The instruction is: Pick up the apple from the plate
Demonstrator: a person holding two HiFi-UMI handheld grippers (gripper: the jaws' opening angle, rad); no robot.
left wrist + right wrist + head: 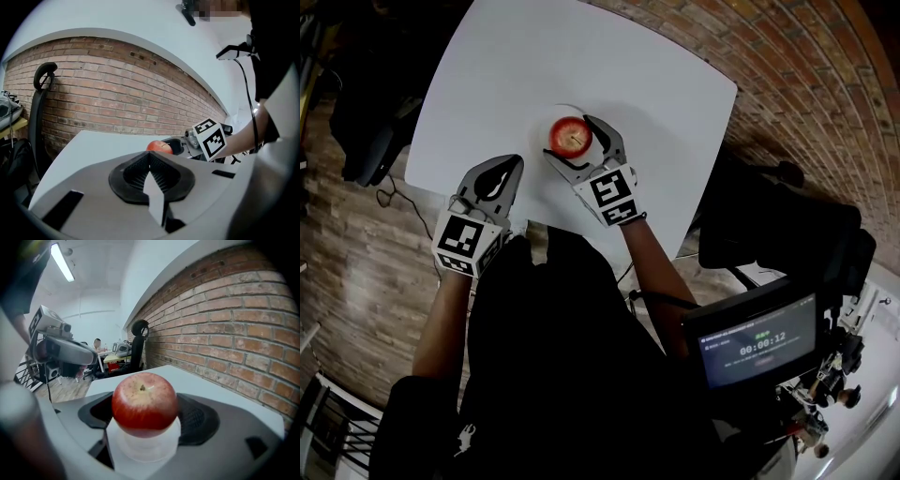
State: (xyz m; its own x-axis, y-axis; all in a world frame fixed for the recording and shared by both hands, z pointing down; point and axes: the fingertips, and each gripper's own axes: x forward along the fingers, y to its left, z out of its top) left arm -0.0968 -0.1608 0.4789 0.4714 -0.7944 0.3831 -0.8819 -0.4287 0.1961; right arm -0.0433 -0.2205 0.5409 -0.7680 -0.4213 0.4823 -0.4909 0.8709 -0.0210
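The right gripper (568,139) sits open around the apple (144,403), still on its plate (140,452). Closing and lifting remain. The left gripper (511,165) is closed and empty.

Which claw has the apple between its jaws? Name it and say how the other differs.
The right claw: its open jaws straddle the apple on the plate. The left claw is shut and empty, apart from it.

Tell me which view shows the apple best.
The right gripper view: the apple fills the centre, stem up, on its plate, between the right claw's open jaws. The head view shows it small from above; the left gripper view, only a red sliver.
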